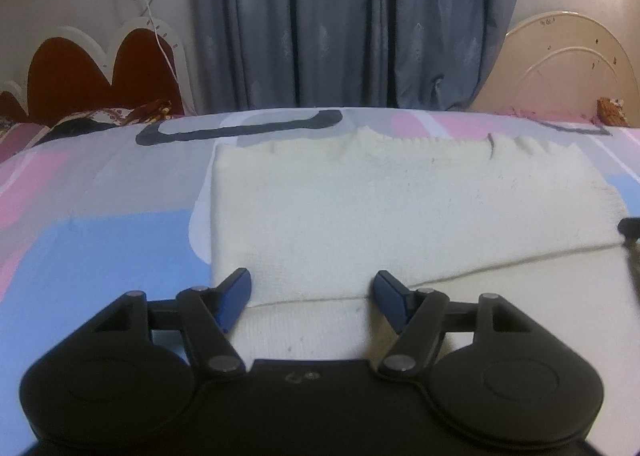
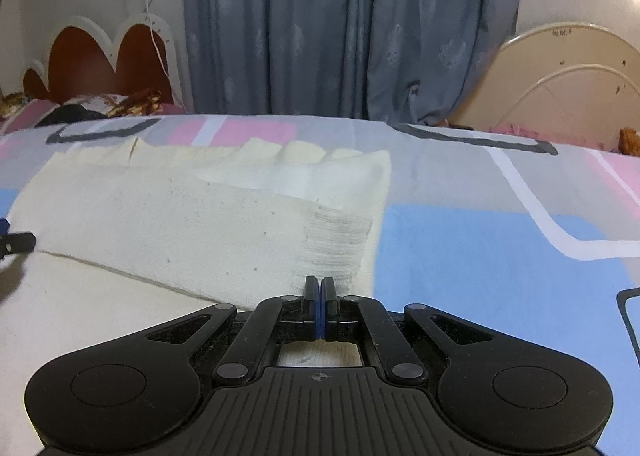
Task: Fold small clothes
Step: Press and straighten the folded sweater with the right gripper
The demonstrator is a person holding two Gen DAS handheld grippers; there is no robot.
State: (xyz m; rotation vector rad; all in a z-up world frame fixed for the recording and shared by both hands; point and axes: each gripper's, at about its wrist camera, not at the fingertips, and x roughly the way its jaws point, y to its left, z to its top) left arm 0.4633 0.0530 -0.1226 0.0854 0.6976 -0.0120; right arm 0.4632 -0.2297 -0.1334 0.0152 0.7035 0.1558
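A home bedroom: a patterned bedsheet (image 1: 100, 232), heart-shaped headboard (image 1: 100, 72) and drawn grey curtains (image 2: 320, 28) against the wall.

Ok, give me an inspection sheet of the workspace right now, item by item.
Surface: bed sheet with pink, blue and grey blocks, spread flat.
Job's things: cream knit garment, one layer folded over the rest, ribbed cuff on top near its right edge.
Clutter: patterned pillows at the far left of the bed.
Grippers: left gripper open over the garment's near fold, nothing between the fingers; right gripper shut just before the cuff, whether it pinches cloth cannot be told.
Cables: thin white cord hanging down the wall.
Surroundings: grey-blue curtains, red scalloped headboard, cream headboard.
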